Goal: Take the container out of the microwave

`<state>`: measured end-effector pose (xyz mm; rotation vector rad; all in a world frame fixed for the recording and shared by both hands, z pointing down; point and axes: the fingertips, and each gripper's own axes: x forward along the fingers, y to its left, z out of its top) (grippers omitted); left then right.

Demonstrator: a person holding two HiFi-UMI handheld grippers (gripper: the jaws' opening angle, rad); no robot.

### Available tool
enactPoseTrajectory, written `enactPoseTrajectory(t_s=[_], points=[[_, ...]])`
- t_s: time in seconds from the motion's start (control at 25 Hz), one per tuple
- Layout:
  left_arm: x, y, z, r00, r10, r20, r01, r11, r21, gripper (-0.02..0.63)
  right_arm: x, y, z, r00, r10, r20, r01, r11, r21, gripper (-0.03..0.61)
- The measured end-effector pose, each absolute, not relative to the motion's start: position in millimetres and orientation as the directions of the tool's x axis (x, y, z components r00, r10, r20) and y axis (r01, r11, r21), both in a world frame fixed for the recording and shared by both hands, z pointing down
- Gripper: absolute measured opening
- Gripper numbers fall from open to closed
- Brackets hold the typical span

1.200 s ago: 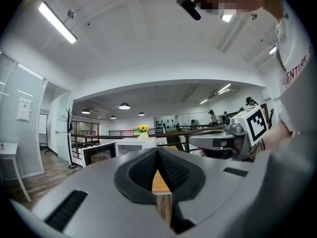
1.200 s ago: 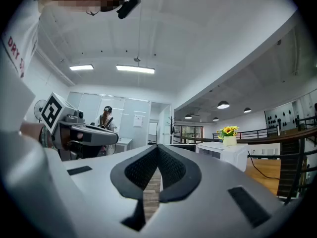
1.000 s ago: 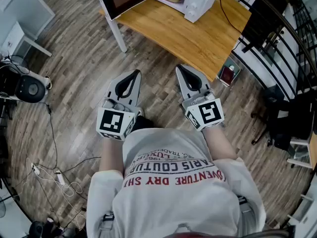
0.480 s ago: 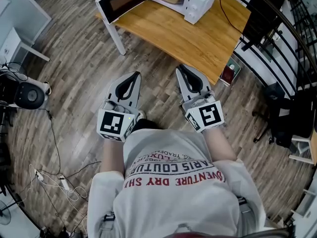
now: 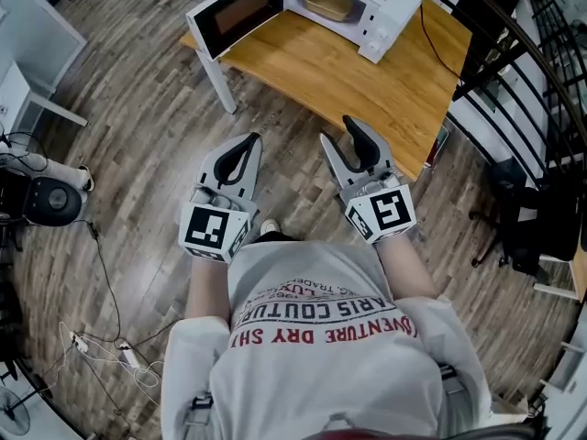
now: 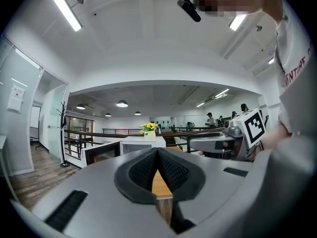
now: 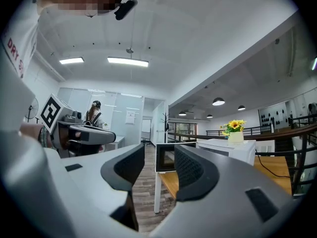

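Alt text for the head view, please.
Seen from above, a person holds two grippers over wood flooring, short of a wooden table where a white microwave stands, door open, a tan container inside. The left gripper is shut; the right gripper is opening its jaws, empty.

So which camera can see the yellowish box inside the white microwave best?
The head view. It looks down past the open door at the tan container inside the white microwave. The left gripper view and right gripper view show only the microwave's outside, far off; the container cannot be seen there.
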<state>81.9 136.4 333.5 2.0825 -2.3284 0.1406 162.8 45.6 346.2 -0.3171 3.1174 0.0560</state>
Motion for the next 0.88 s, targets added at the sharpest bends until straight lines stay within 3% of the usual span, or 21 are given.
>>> enactPoseTrajectory(t_s=[0.4,0.88], points=[[-35,144,347,-0.113,-0.987,0.111,-0.994,0.112,-0.014,0.012,56,29,349,-0.968,-0.249,0.022,-0.247,0.968,0.044,0.186],[-109,90,377,-0.089,-0.982,0.168,-0.995,0.095,0.026,0.012,-20,-28,387,-0.951,-0.277,0.135,-0.28,0.96,-0.008,0.186]])
